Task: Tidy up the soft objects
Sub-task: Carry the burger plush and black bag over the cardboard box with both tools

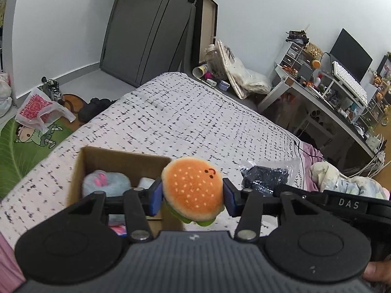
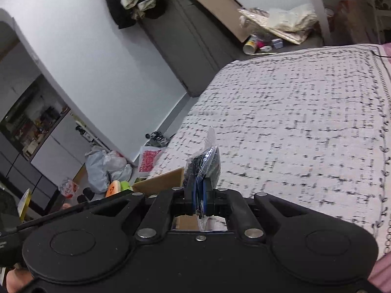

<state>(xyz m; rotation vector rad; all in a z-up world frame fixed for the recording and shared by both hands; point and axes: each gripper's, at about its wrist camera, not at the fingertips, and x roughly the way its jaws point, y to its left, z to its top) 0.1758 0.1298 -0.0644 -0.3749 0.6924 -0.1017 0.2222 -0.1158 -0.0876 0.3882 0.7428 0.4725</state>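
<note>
My left gripper (image 1: 193,199) is shut on a plush hamburger (image 1: 193,191) with an orange bun and a small face, held above the bed just right of an open cardboard box (image 1: 122,157). Inside the box lie a pale blue plush with pink marks (image 1: 106,183) and other soft items. My right gripper (image 2: 201,195) is shut on a clear plastic bag of dark blue fabric (image 2: 204,163), lifted over the bed; the same bag (image 1: 266,175) shows at the right in the left wrist view. The hamburger (image 2: 113,188) and the box edge (image 2: 161,183) appear left of the bag.
The bed (image 1: 183,117) has a white cover with black dashes. A crumpled blanket (image 1: 342,180) lies at its right edge. A cluttered desk (image 1: 342,102) stands beyond. Plastic bags (image 1: 36,109) and a green mat (image 1: 22,151) lie on the floor at left. A grey door (image 1: 146,29) is behind.
</note>
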